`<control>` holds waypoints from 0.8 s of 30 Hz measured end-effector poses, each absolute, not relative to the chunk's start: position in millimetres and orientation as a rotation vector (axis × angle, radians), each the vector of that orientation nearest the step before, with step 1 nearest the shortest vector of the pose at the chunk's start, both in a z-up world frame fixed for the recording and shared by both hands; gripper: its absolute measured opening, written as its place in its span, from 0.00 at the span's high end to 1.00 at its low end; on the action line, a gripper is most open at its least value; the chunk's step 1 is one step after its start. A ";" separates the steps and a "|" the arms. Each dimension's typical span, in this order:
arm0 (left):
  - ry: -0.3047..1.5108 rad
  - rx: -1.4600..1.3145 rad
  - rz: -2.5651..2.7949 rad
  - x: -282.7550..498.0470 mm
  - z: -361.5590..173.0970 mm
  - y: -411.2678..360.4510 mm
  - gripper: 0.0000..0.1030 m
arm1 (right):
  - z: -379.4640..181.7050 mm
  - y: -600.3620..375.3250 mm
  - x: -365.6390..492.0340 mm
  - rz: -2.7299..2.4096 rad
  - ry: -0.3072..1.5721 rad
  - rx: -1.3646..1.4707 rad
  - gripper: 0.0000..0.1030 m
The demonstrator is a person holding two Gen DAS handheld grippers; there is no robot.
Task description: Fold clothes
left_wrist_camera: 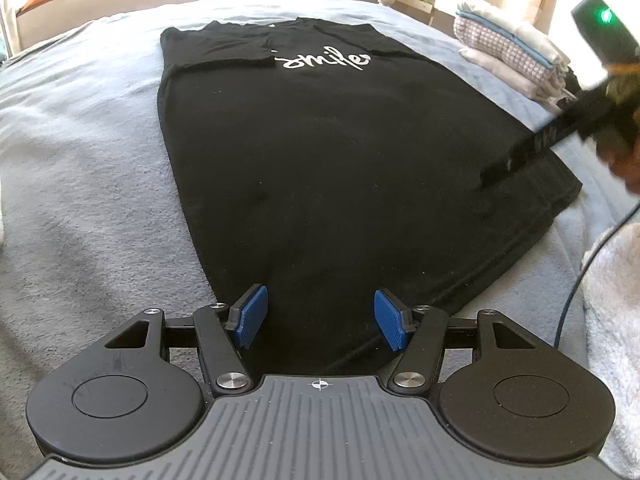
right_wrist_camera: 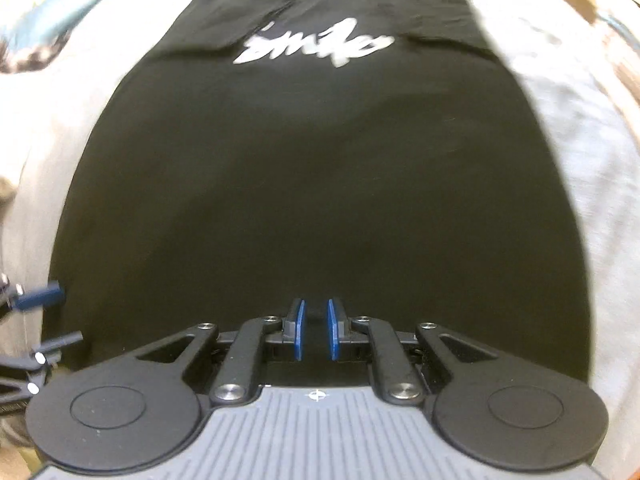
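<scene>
Left wrist view: the black T-shirt (left_wrist_camera: pixel 320 152) lies flat on the bed (left_wrist_camera: pixel 80 160), sleeves folded in, hem at 6 o'clock. The left gripper (left_wrist_camera: pixel 318 318) hangs there, jaws spread and empty; the right gripper (right_wrist_camera: pixel 316 330) has jaws nearly together, pinching nothing. Best to pinch both hem corners evenly and carry them toward 12 o'clock.

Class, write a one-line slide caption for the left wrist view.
Open left gripper poised over the hem of a black T-shirt laid flat on a grey blanket.

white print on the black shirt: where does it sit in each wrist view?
Left wrist: white print upper centre, far end of black shirt.
Right wrist: print top centre, blurred.
Shared landmark: folded-in sleeve edge just left of the print.
</scene>
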State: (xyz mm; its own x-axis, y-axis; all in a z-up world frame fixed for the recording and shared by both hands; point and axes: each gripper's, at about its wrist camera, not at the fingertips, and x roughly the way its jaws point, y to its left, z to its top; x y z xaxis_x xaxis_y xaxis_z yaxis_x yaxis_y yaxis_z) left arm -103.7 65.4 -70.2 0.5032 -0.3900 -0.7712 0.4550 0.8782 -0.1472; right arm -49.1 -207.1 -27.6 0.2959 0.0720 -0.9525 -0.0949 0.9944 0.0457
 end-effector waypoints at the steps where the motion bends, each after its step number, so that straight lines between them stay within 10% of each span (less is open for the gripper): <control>1: 0.906 0.081 -0.509 -104.0 -69.8 65.6 0.42 | -31.7 -204.8 -53.7 0.123 1.289 -0.033 0.88; 24: 0.886 0.139 -0.580 -105.6 -72.5 46.2 0.42 | -16.1 -348.5 -115.3 -0.298 1.311 0.208 0.87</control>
